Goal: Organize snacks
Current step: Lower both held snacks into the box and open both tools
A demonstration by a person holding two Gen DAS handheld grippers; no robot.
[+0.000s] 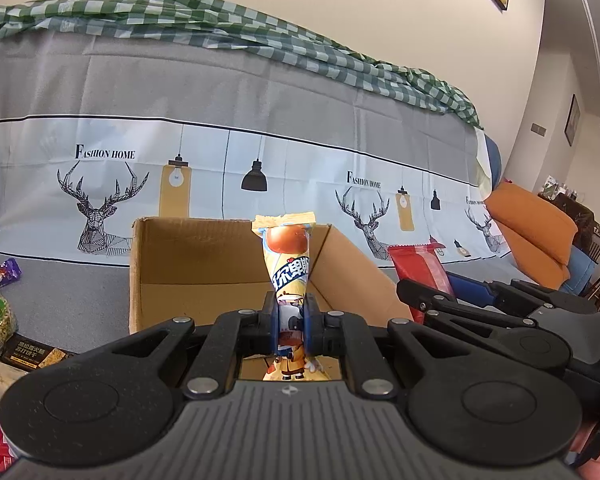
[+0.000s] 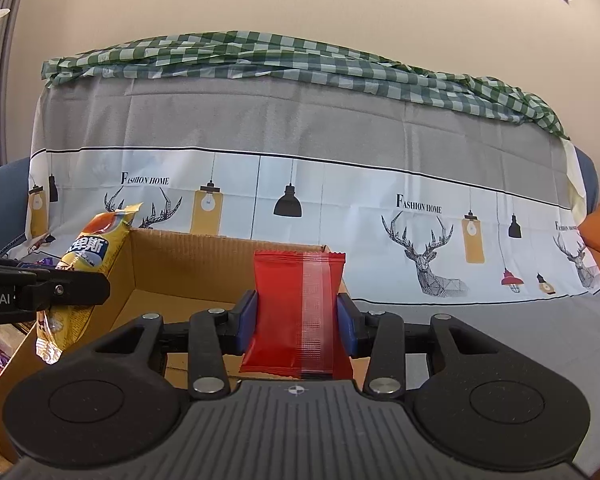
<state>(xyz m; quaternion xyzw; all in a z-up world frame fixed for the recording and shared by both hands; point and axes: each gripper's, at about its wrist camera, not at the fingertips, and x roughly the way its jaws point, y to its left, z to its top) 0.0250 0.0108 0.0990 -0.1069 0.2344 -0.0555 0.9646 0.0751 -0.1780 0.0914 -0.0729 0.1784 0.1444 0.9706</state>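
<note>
Meanwhile, the left tool (image 1: 291, 330) is pinching a yellow snack packet (image 1: 287, 268) upright above the cardboard box (image 1: 188, 272), while the right tool (image 2: 298, 316) is clamping a red snack packet (image 2: 296, 312) over the box's right side.

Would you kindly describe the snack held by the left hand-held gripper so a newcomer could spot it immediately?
Start at the open cardboard box in front of the deer-print cover. Just before it, the left hand-held gripper pinches a yellow snack packet standing upright. Unlike the plain red packet in the right hand-held gripper, it is yellow, with a brown round picture and cartoon figures.
</note>
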